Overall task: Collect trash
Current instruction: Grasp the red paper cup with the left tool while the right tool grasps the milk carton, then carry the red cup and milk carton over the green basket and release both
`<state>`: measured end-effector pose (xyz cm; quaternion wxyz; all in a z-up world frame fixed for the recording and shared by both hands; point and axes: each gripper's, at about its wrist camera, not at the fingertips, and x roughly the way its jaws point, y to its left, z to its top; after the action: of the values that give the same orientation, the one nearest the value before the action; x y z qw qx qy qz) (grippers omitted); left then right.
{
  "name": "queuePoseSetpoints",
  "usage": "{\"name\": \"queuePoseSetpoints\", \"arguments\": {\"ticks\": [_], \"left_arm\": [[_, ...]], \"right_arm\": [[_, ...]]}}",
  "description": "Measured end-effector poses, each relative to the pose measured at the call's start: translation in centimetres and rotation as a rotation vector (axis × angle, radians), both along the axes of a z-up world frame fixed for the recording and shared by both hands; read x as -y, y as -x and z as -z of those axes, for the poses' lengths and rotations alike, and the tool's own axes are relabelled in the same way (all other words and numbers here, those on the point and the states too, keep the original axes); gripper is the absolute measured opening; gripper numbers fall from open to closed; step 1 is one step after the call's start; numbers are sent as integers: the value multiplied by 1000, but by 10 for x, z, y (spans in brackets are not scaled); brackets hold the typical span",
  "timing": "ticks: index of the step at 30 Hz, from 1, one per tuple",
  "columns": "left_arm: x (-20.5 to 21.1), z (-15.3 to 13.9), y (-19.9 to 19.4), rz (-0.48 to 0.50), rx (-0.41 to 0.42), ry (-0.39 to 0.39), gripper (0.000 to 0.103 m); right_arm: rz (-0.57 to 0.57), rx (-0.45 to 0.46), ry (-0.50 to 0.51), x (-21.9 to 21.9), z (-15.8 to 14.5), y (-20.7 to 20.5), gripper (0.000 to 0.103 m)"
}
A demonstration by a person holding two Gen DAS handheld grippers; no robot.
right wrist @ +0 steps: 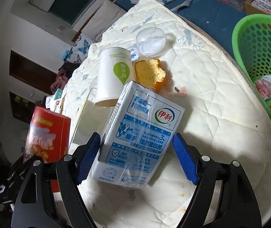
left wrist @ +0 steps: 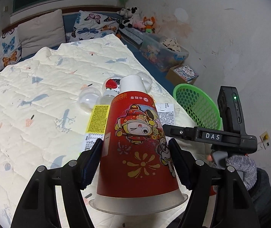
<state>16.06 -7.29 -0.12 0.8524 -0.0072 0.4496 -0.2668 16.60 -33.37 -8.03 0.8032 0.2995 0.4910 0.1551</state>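
Two pieces of trash are held over the quilted bed [right wrist: 221,114], near the green basket [right wrist: 259,43]. Left gripper [left wrist: 135,161]: jaws pinching an upturned red paper cup [left wrist: 135,142]. Right gripper [right wrist: 136,157]: milk carton [right wrist: 137,136] between spread jaws, far pad seemingly clear, so slippage is judged likely. Bread [right wrist: 150,72] is seen in the right view only.

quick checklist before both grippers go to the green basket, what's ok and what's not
1. Left gripper clamped on red cup: ok.
2. Right gripper clamped on milk carton: not ok, a gap shows at the right pad.
3. Green basket in view, mouth open: ok.
4. Room left in basket: ok, wrappers only at the bottom.
5. Trash left on the quilt: white cup, bread piece: not ok.
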Motion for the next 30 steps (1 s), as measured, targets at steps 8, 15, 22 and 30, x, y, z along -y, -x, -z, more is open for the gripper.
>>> {"name": "queuePoseSetpoints", "arguments": {"ticks": [8,15,22,30], "left_arm": [[-2,-6,8,13,12,29,67],[14,-15,9,46,18,58,67],[46,-19,9,89,9,79,67],[86,-24,1,130,-1,91,67]], "right_arm": [[6,43,18,1,-8,7,75],[12,107,32,22,-31,26,74],[89,156,76,73,-52,39,74],[238,163,233,158,-48,31,74]]}}
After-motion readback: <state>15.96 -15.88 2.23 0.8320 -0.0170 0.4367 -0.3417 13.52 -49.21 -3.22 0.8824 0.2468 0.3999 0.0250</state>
